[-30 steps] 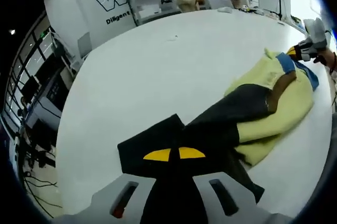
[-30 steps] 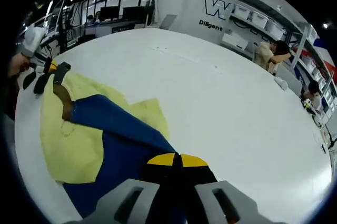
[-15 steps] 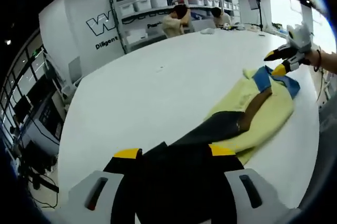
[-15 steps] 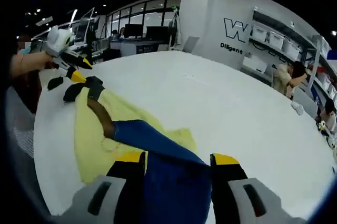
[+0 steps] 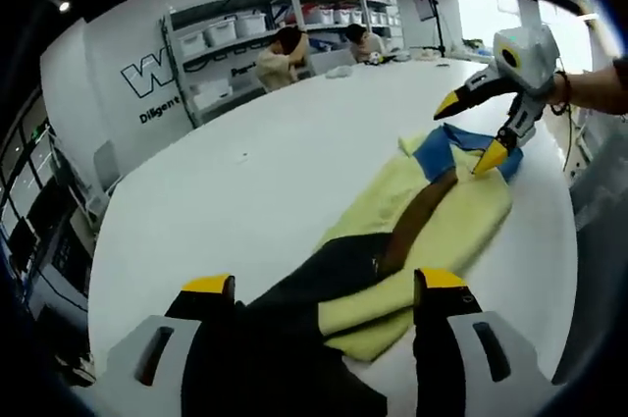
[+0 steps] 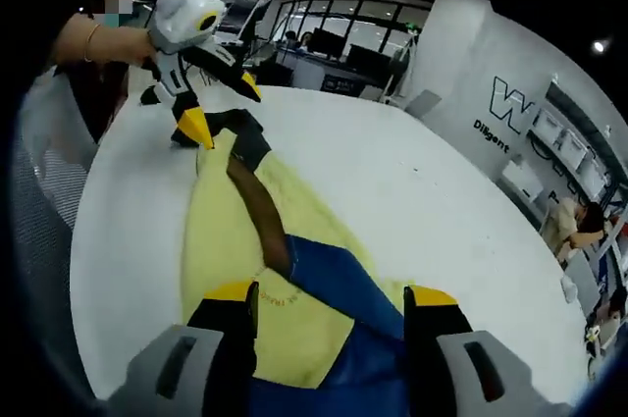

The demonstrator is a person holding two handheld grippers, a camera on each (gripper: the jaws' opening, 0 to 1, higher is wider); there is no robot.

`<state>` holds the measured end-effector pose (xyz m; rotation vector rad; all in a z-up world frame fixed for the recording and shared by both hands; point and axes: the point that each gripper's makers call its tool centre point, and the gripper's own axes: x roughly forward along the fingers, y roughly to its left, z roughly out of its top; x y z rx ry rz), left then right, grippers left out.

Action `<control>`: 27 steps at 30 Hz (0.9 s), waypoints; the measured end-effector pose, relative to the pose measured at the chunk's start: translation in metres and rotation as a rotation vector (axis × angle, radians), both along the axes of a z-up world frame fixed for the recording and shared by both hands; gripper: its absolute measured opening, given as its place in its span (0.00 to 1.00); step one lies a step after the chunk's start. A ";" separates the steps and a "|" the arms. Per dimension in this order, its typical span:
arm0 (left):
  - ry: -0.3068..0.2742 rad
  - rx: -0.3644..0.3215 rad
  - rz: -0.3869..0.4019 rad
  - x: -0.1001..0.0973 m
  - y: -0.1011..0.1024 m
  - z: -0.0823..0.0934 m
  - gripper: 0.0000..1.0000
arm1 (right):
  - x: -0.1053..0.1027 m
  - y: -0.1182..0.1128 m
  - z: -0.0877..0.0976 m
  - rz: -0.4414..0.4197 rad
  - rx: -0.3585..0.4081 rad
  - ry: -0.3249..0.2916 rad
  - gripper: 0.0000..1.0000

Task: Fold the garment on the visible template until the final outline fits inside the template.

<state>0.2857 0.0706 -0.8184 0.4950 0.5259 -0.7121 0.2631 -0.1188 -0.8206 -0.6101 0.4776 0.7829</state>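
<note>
A yellow garment (image 5: 461,211) lies flat on the white table (image 5: 245,172), with a brown stripe (image 5: 417,226) across it. Its black end (image 5: 285,338) spreads below my left gripper (image 5: 324,285), which is open and holds nothing. Its blue end (image 5: 446,147) lies under my right gripper (image 5: 469,130), which is open and raised in a hand. In the right gripper view the yellow garment (image 6: 231,240) stretches away, and its blue end (image 6: 339,289) lies between the spread jaws of the right gripper (image 6: 332,294). The left gripper (image 6: 224,108) hangs open over the black end (image 6: 243,134).
The table's near edge (image 6: 88,240) curves past a person's clothes on the left. Shelves with white bins (image 5: 235,29) and two people (image 5: 280,49) stand beyond the far side. Desks with monitors (image 6: 334,44) line the back. Bare tabletop (image 6: 422,191) stretches past the garment.
A second ago each gripper was shut on its end of the garment. Both have since opened, let go and lifted away; the garment lies on the table.
</note>
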 end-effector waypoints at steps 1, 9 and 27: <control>-0.005 0.024 -0.013 0.000 -0.002 -0.003 0.75 | 0.000 0.005 0.000 0.026 -0.021 -0.009 0.57; -0.007 0.066 -0.059 0.000 -0.019 -0.016 0.61 | 0.004 0.019 -0.003 0.124 -0.126 -0.072 0.52; 0.057 0.115 -0.131 -0.008 -0.022 -0.033 0.20 | 0.000 0.023 -0.017 0.299 -0.366 -0.218 0.09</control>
